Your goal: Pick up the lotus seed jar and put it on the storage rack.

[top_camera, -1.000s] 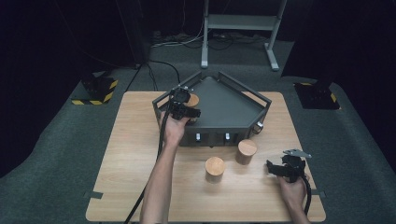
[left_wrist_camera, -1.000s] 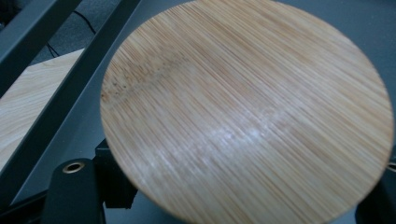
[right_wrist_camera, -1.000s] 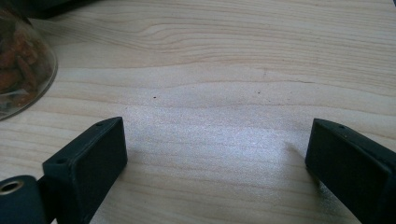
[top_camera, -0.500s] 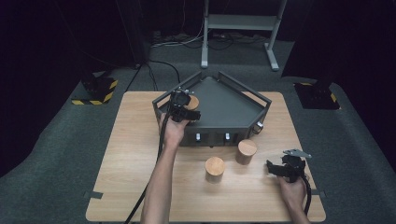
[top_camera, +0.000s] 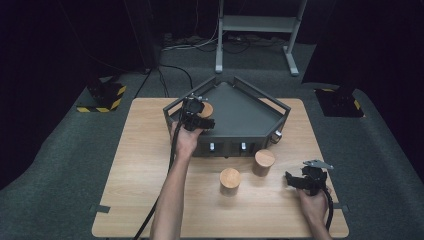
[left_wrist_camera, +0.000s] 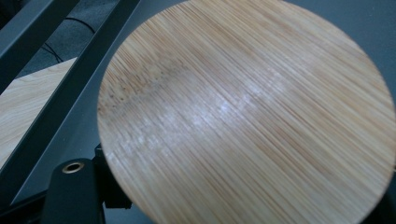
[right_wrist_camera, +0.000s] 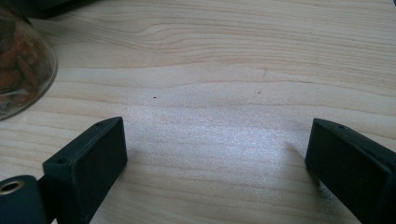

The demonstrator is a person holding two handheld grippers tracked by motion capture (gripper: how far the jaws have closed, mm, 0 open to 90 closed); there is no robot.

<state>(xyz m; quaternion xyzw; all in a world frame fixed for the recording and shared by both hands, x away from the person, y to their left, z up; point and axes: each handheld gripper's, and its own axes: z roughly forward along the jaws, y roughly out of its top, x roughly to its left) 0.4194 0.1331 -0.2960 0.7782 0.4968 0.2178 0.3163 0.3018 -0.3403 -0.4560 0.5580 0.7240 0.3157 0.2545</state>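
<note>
Where high view hides, jar contents (right_wrist_camera: pixel 18 60)

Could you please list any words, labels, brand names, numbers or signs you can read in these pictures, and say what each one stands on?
No readable text.
Round bamboo lid: wood grain, no print.
Dark grey five-sided metal tray: front knobs unmarked, as far as the high view shows.
Yellow-and-black striped floor blocks: warning stripes, no words.
Light wooden table: bare grain.

The right gripper (right_wrist_camera: pixel 217 172) hung low over the pale wooden table (right_wrist_camera: pixel 224 70), its two black jaws spread wide with bare wood between them. A glass jar (right_wrist_camera: pixel 21 60) of brownish bits stood at the far left edge.
</note>
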